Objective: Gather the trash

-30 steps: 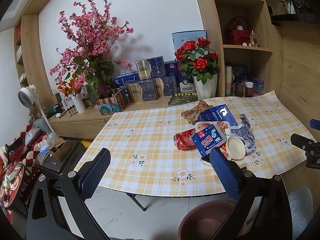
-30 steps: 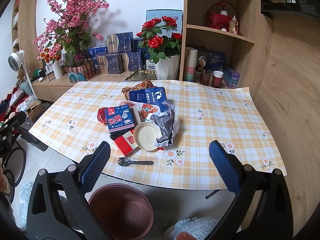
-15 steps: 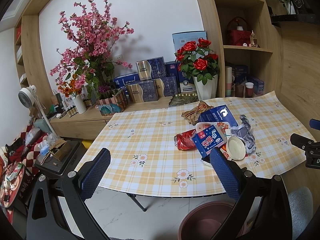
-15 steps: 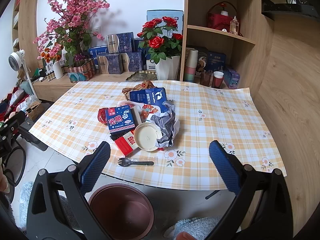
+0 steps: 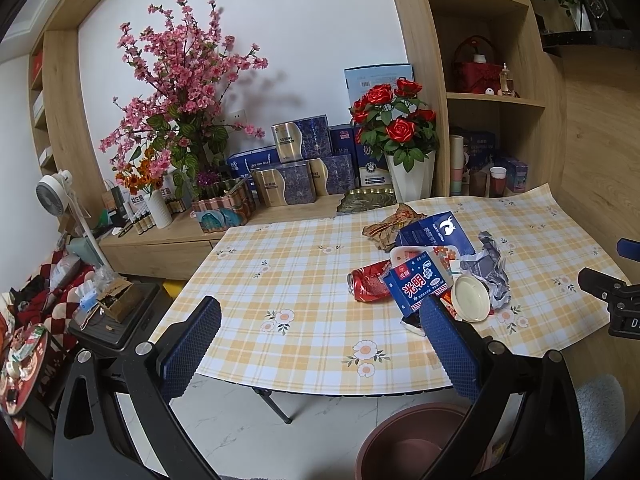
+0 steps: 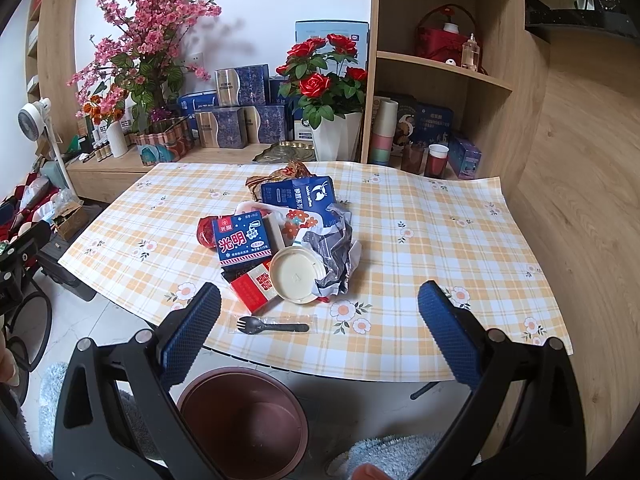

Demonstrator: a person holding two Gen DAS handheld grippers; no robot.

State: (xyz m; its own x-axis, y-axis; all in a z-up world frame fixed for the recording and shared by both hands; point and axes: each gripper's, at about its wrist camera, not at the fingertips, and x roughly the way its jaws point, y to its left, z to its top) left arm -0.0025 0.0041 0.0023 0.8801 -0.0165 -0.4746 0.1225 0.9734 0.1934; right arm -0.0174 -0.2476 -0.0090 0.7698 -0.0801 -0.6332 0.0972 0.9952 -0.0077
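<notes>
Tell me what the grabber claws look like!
Both look alike. The left gripper and right gripper each have two flat blue fingers with bumpy dotted pads, on black angular arms joined by silver bolts. No cables, markings or sleeves show.

The tabletop (image 6: 420,248) has a smooth checked cover with a soft shine. The milk carton (image 6: 242,242) and the blue box (image 6: 300,196) are glossy card. The can (image 5: 366,284) is shiny red metal, dented. The wrapper (image 6: 334,256) is crinkly silver foil. The lid (image 6: 296,276) is matt cream plastic. The fork (image 6: 272,326) is black plastic in a clear wrap. The bin (image 6: 242,420) is smooth brown plastic. The shelves (image 6: 444,66) are matt wood. The gripper pads (image 6: 192,332) are bumpy blue rubber.
</notes>
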